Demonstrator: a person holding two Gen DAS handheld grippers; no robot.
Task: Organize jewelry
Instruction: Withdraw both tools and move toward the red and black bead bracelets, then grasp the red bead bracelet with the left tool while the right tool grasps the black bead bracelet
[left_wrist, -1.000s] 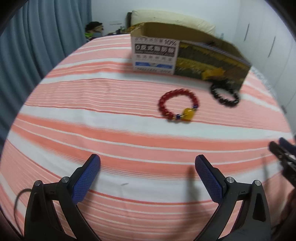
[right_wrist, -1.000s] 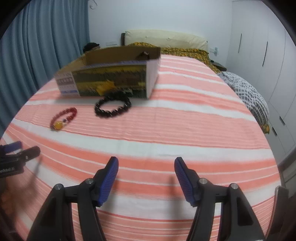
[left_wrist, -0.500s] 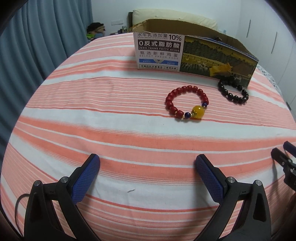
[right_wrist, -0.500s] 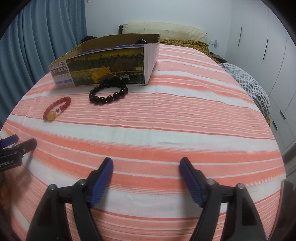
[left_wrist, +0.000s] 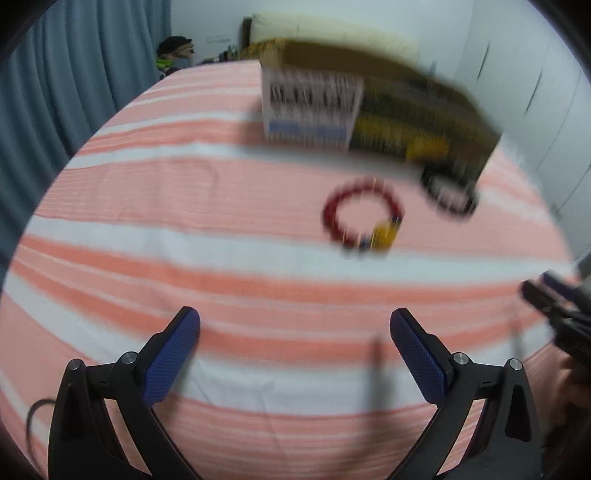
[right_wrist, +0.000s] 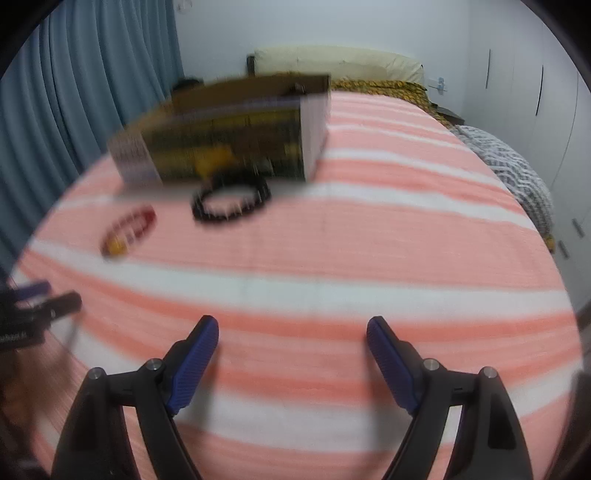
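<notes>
A red bead bracelet (left_wrist: 334, 206) with a yellow bead lies on the striped bedspread (left_wrist: 184, 240); it also shows in the right wrist view (right_wrist: 146, 218). A black bead bracelet (left_wrist: 471, 205) lies right of it, against an open cardboard box (left_wrist: 369, 110); both show in the right wrist view, bracelet (right_wrist: 199, 210) and box (right_wrist: 229, 136). My left gripper (left_wrist: 295, 328) is open and empty, short of the red bracelet. My right gripper (right_wrist: 291, 336) is open and empty, well short of the black bracelet. Both views are blurred.
Blue curtains (left_wrist: 74, 74) hang on the left. Pillows (right_wrist: 332, 62) lie at the headboard. A grey patterned blanket (right_wrist: 517, 173) hangs off the bed's right edge. White wardrobes (right_wrist: 535, 92) stand on the right.
Both grippers have risen and tilted, so the box and bracelets sit lower in view and blur. Both stay open and empty. The bracelets and box have not moved.
</notes>
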